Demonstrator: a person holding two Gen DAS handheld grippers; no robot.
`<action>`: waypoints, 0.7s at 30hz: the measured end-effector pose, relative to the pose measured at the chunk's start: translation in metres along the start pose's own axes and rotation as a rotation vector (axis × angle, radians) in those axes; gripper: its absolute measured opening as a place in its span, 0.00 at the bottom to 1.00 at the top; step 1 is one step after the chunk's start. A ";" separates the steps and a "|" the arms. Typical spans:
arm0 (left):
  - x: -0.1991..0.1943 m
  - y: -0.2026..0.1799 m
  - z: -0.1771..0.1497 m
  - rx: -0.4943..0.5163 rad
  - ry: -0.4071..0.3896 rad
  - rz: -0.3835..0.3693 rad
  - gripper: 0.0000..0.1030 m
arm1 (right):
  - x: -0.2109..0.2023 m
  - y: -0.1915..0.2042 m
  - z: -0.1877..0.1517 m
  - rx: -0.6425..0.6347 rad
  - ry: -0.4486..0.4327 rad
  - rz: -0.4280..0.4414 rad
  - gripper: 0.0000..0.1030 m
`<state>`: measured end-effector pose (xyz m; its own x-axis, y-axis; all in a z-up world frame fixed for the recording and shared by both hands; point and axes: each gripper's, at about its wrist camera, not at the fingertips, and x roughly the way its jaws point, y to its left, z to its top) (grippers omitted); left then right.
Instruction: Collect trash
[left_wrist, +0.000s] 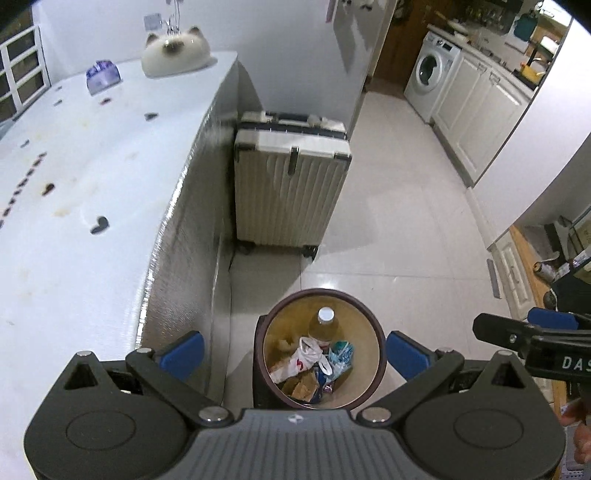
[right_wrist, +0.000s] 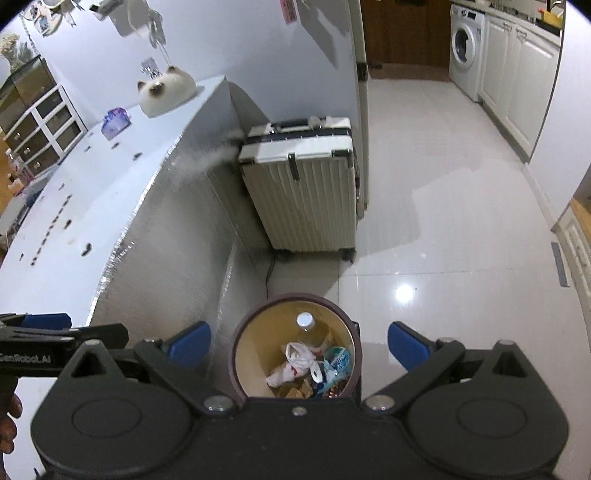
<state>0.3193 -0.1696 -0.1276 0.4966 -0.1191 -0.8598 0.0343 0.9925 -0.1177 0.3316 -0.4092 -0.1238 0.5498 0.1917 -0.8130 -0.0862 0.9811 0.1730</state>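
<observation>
Both grippers hung above the trash bin (left_wrist: 320, 347), low centre of each view, fingers spread wide and empty: left gripper (left_wrist: 294, 350), right gripper (right_wrist: 299, 341). The bin already held a bottle (left_wrist: 326, 325), a white bag (left_wrist: 300, 360) and wrappers. Small dark scraps (left_wrist: 99, 224) lay on the tabletop (left_wrist: 92, 258) at frame left; likely next, approach one squarely from above. Tabletop edge and suitcase (left_wrist: 290, 188) crowded the left; open floor (left_wrist: 399, 221) lay right
</observation>
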 end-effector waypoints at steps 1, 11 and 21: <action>-0.007 0.001 -0.001 0.003 -0.007 0.002 1.00 | -0.005 0.003 -0.001 0.001 -0.005 -0.003 1.00; -0.075 0.023 -0.019 0.026 -0.088 0.023 1.00 | -0.056 0.038 -0.021 0.011 -0.051 -0.017 1.00; -0.131 0.049 -0.052 0.034 -0.130 0.074 1.00 | -0.106 0.076 -0.050 0.006 -0.099 -0.031 1.00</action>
<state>0.2108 -0.1069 -0.0472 0.6066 -0.0431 -0.7938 0.0221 0.9991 -0.0373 0.2250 -0.3534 -0.0520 0.6314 0.1578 -0.7592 -0.0634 0.9863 0.1523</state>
